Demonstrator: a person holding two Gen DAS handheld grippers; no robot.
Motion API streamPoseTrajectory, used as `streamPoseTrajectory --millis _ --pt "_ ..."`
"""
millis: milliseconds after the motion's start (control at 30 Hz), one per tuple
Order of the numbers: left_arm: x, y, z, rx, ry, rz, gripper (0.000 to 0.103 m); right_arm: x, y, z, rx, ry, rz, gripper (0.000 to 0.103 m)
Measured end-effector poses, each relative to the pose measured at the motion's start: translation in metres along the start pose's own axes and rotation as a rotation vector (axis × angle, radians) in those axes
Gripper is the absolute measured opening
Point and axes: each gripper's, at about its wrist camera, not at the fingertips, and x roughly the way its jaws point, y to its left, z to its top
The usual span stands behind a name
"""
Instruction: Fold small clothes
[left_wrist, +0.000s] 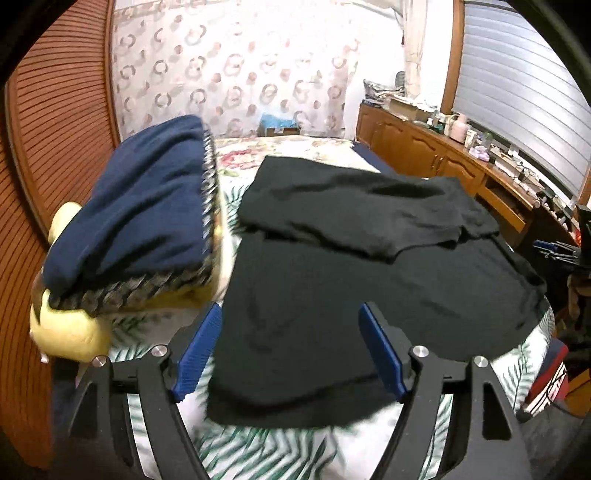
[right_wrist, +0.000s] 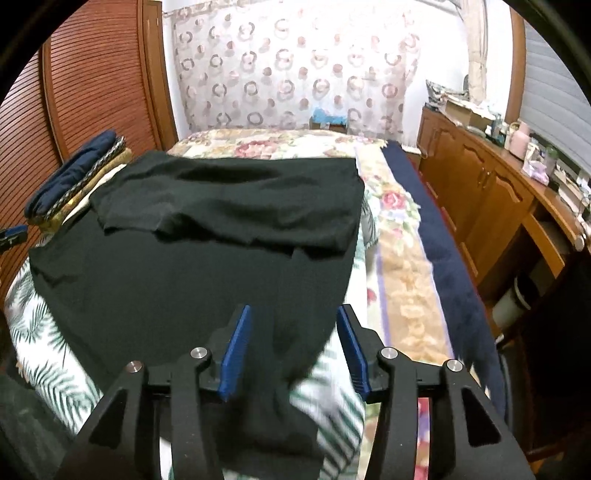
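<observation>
A black garment (left_wrist: 332, 280) lies spread on the bed, its far part folded back over itself; it also shows in the right wrist view (right_wrist: 192, 266). My left gripper (left_wrist: 290, 347) is open above the garment's near left edge, holding nothing. My right gripper (right_wrist: 293, 347) is open over the garment's near right corner, with black cloth lying between and below the blue pads (right_wrist: 236, 350), not pinched. A stack of folded clothes (left_wrist: 147, 218), navy on top, sits to the left of the garment; it also shows in the right wrist view (right_wrist: 77, 173).
The bed has a leaf-print cover (left_wrist: 266, 450) and a floral blanket (right_wrist: 399, 258) on the right. A wooden slatted door (left_wrist: 55, 147) stands at the left. A wooden cabinet (right_wrist: 491, 192) with clutter on top runs along the right. A patterned curtain (right_wrist: 295, 74) hangs behind.
</observation>
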Motion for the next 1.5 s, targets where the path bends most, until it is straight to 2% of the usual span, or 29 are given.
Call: streamPoseTrajectory --millis 267,433,667,900,933,1000,1033,1067,1100,1200,1233,1333,1367,1400,1433,1500 --pt "0.056 -0.018 0.037 -0.008 0.030 -0.012 0.077 0.046 -0.002 0.016 0.079 0.005 0.034 0.050" --pt "0.092 -0.015 0.054 -0.032 0.078 -0.009 0.077 0.079 -0.009 0.024 0.092 0.055 -0.029 0.050" --pt "0.123 -0.009 0.069 -0.024 0.130 0.059 0.077 0.105 -0.013 0.032 0.099 0.097 -0.055 0.050" --pt "0.141 -0.003 0.074 0.004 0.165 0.138 0.077 0.109 -0.014 0.041 0.075 0.101 -0.047 0.050" --pt "0.143 -0.003 0.073 0.016 0.168 0.150 0.077 0.110 -0.015 0.043 0.067 0.099 -0.048 0.043" --pt "0.147 -0.005 0.072 0.041 0.174 0.185 0.071 0.109 -0.012 0.045 0.043 0.096 -0.042 0.031" --pt "0.148 -0.005 0.072 0.051 0.179 0.201 0.064 0.109 -0.011 0.046 0.030 0.092 -0.044 0.023" --pt "0.150 -0.006 0.072 0.066 0.185 0.210 0.063 0.108 -0.010 0.047 0.012 0.084 -0.048 0.015" --pt "0.152 -0.005 0.072 0.076 0.188 0.212 0.062 0.105 -0.009 0.047 -0.002 0.074 -0.044 0.013" --pt "0.153 -0.002 0.074 0.076 0.194 0.204 0.059 0.098 -0.008 0.049 -0.031 0.031 -0.046 0.010" --pt "0.153 -0.002 0.074 0.079 0.196 0.203 0.055 0.094 -0.008 0.050 -0.035 0.011 -0.044 0.010" --pt "0.152 0.000 0.075 0.091 0.199 0.197 0.036 0.084 -0.010 0.053 -0.032 -0.040 -0.043 0.009" --pt "0.154 -0.001 0.077 0.096 0.200 0.200 0.022 0.081 -0.010 0.052 -0.030 -0.054 -0.041 0.009" --pt "0.153 0.000 0.078 0.104 0.202 0.203 0.014 0.079 -0.011 0.053 -0.030 -0.067 -0.040 0.009" --pt "0.155 0.000 0.079 0.111 0.204 0.198 0.009 0.077 -0.011 0.052 -0.031 -0.075 -0.039 0.009" --pt "0.151 -0.001 0.079 0.130 0.194 0.194 0.006 0.074 -0.011 0.050 -0.035 -0.091 -0.045 0.009"
